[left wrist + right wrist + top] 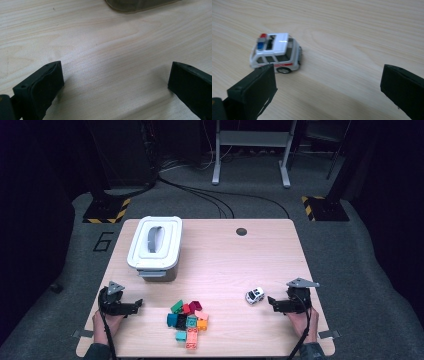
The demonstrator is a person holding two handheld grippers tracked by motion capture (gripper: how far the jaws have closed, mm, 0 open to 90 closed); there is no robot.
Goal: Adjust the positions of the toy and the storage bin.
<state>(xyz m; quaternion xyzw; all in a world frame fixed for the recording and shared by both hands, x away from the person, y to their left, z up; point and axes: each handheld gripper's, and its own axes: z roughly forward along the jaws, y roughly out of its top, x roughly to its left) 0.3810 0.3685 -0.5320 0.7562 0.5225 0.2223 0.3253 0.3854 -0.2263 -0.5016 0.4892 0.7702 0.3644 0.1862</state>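
White with a red stripe and a blue-and-red roof light, the toy police car [275, 53] stands on its wheels on the wooden table [220, 265], just ahead of the right gripper [272, 302] and off toward its left jaw, its long axis lying across the line of reach. Both the right gripper and the left gripper [137, 305] have their 2 jaws spread wide and hold nothing. My judgement: the right hand is far nearer the car, while the block pile [188, 321] and lidded bin [154, 247] sit closer to the left.

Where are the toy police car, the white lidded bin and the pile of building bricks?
toy police car [277, 51]: right gripper view, on its white roof.
white lidded bin [155, 240]: high view, on the lid's grey handle.
pile of building bricks [189, 321]: high view, on a teal brick mid-pile.
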